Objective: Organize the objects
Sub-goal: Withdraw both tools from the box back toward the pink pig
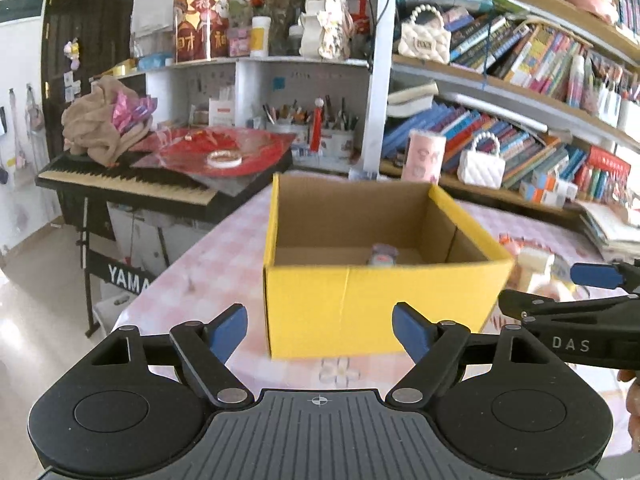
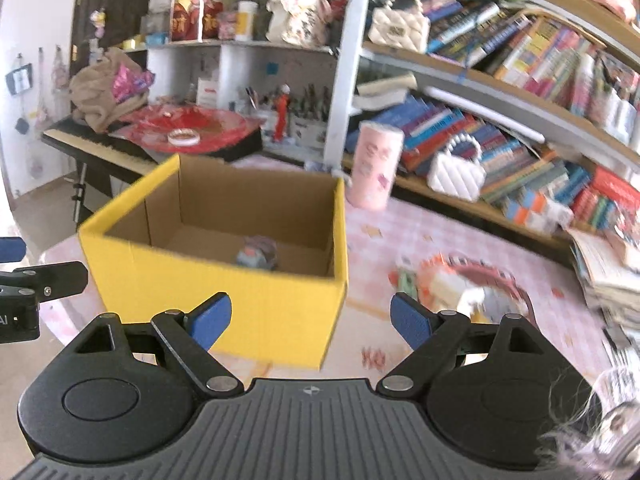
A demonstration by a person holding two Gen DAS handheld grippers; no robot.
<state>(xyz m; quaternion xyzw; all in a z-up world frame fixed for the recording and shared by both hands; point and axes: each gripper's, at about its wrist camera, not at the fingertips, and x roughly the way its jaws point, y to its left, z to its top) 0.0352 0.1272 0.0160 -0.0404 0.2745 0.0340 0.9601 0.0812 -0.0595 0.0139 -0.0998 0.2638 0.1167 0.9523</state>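
Yellow box [image 1: 376, 308] is set on the pink checked counter [image 1: 212, 264], a small grey item [image 2: 256, 256] inside it. Left tongs [image 1: 320, 334] and right tongs [image 2: 310, 320] are held released before the box, nothing gripped.

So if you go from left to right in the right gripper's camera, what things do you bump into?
Piano keyboard → yellow box → pink cup → white quilted purse → stack of papers.
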